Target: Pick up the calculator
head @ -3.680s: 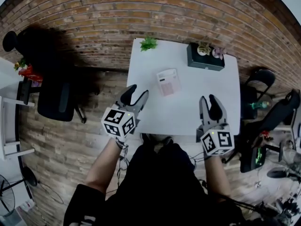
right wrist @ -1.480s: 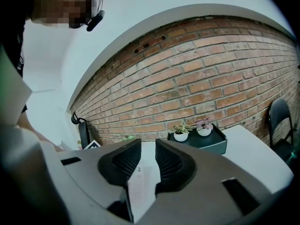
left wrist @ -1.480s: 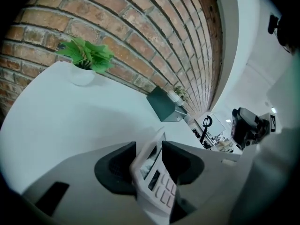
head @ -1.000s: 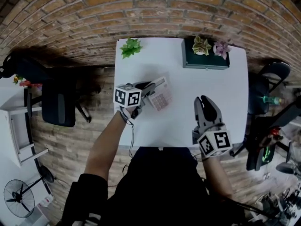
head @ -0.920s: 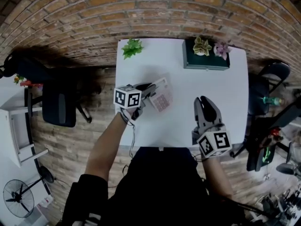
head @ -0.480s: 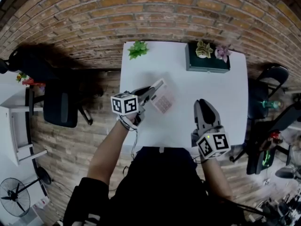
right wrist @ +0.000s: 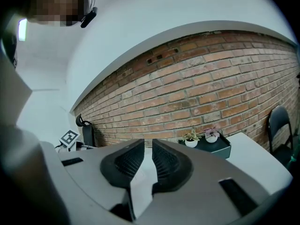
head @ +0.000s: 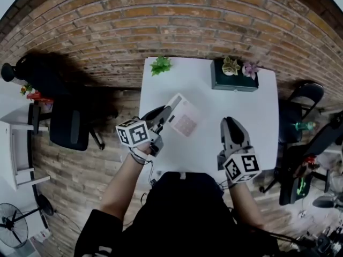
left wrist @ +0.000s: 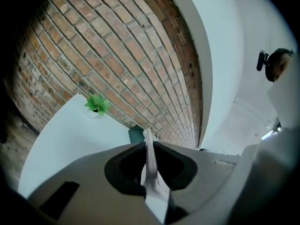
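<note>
1. The right tool point(head: 231, 123) hovers over the desk point(head: 257, 122) at about 5 o'clock. Its jaws have just been closing and stand a narrow slit apart with nothing between them. I judge it has no part in this lift, so it is best held out of the way.
2. The left tool point(head: 166, 111), at 9 o'clock, is clamped on the near-left edge of the calculator point(head: 185, 119). Its own view shows the thin body edge-on, pinched between the pads.
3. The calculator looks clear of the desk and tilted, its free end reaching toward 3 o'clock. Such an edge pinch leaves most of the weight beyond the pads, so it may pivot. Squeeze firmly, raise slowly and avoid rolling the wrist.
4. Farther off, a green potted plant point(head: 161, 65) at 11 o'clock and a dark tray of small plants point(head: 234, 82) at 1 o'clock stand well apart from the lift path.
</note>
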`<state>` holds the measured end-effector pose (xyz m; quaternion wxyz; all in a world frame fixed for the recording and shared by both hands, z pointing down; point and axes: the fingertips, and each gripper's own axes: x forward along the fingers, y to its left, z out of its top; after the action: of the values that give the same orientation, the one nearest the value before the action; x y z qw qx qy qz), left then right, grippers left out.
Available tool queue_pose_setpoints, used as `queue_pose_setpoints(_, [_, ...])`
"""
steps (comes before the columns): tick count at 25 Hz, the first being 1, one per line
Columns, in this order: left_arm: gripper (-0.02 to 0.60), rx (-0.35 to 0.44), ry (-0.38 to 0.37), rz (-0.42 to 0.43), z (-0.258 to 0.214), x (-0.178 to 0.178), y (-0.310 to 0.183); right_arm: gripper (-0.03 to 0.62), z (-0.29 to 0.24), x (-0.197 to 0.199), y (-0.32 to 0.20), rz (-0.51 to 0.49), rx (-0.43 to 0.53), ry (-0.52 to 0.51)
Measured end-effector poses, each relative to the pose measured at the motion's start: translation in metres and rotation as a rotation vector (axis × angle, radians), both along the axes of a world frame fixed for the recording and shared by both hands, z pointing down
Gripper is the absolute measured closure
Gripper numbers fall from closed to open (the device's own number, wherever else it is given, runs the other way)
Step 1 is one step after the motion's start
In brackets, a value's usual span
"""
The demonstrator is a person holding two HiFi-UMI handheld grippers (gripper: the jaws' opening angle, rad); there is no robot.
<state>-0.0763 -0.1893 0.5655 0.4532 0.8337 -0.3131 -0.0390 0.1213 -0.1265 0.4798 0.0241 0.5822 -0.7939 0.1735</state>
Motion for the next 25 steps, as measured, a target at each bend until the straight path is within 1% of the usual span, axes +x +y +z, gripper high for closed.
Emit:
queue_pose_setpoints(3, [0.535,-0.002,0.066,-0.055,-0.022,-0.007,0.001,0.539,-0.008,-0.002,0.001,-0.004,0.014,0.008])
queue_pose_setpoints(7, [0.535,0.018,0.149,-0.08,-0.054,-0.009,0.004,0.537,-0.022,-0.003,0.003,-0.005,0.035,0.017])
queue_pose_setpoints(9, [0.535,0.034,0.165,-0.091,-0.067,-0.011,0.003,0.539,-0.03,-0.002,0.003,-0.006,0.053,0.027])
queue_pose_setpoints(18, [0.535,0.148,0.266,-0.082,-0.132,-0.005,0.002,0.539,-0.069,0.009,-0.004,0.008,0.139,0.055])
queue_pose_setpoints(25, [0.535,0.204,0.331,-0.082,-0.175,-0.003,0.008,0.545,-0.089,0.017,-0.005,0.021,0.178,0.074])
